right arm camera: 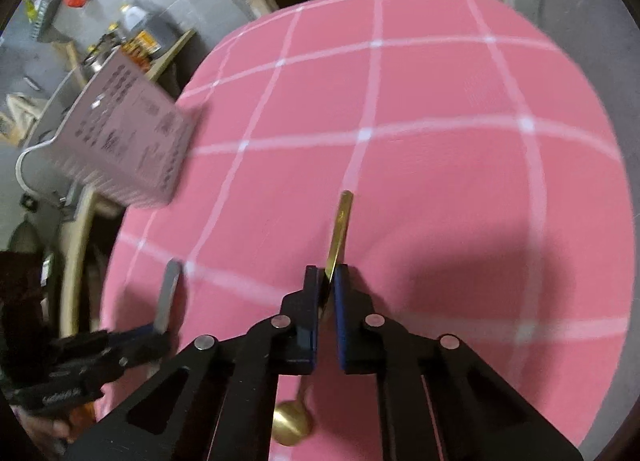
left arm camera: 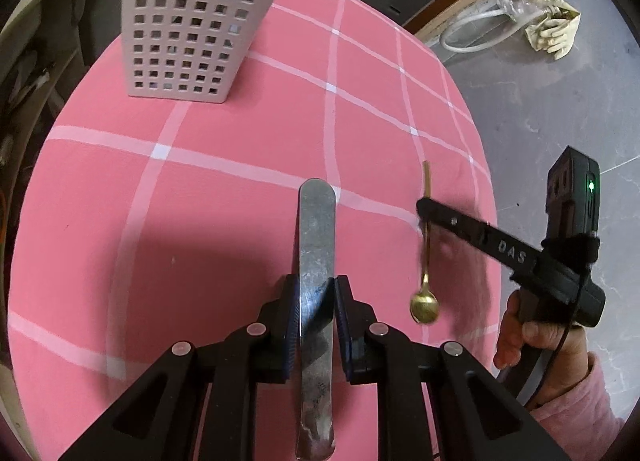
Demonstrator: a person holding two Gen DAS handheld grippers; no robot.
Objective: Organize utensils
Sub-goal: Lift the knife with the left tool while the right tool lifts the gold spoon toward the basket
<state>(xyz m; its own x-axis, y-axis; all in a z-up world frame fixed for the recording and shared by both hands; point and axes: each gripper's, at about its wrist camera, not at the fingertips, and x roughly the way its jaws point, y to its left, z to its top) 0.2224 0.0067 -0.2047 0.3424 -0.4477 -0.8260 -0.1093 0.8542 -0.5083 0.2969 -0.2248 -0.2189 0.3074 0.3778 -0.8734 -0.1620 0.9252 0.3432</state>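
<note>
Above the pink checked tablecloth (left arm camera: 224, 197): left gripper (left arm camera: 316, 301) clamped on a steel utensil handle (left arm camera: 316, 245), flat end pointing toward the perforated white holder (left arm camera: 192, 21) upright at the far edge. Just to the right, right gripper (right arm camera: 329, 285) pinching the gold spoon (right arm camera: 338, 229) mid-handle, bowl hanging near the camera, stem raised forward.

Counter (left arm camera: 240, 189): round-edged, draped in a pink cloth (left arm camera: 372, 73) with a wide white grid. Cloth lies smooth, reaching over the rim. Standing directly on it near the far left edge: a pale perforated caddy (left arm camera: 192, 21), upright, square holes in rows. Dark shadows fall across the near cloth.
</note>
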